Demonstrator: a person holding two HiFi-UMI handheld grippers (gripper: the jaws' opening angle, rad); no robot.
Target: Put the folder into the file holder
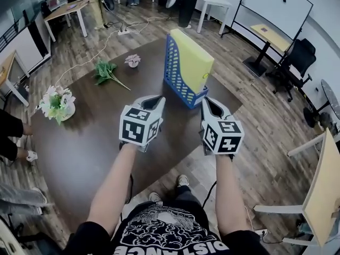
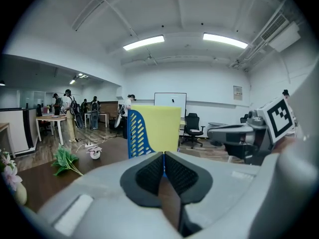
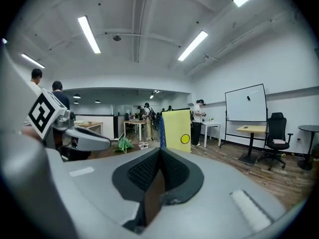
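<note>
A yellow folder [image 1: 192,57] stands upright inside the blue slotted file holder [image 1: 174,70] at the far right of the dark table [image 1: 79,147]. Both show ahead in the left gripper view, the folder [image 2: 158,127] beside the holder [image 2: 136,135], and in the right gripper view, the folder [image 3: 177,130] behind the holder's blue edge [image 3: 162,132]. My left gripper [image 1: 158,101] is shut with nothing in it, a short way in front of the holder; its pads [image 2: 149,171] meet. My right gripper [image 1: 207,104] is also shut and empty, just right of the holder's near end.
On the table lie a green leafy sprig [image 1: 106,70], a small potted flower [image 1: 133,60] and a vase of white flowers [image 1: 57,104]. A black office chair [image 1: 297,60] and desks stand on the wooden floor. Someone's feet show at the left edge.
</note>
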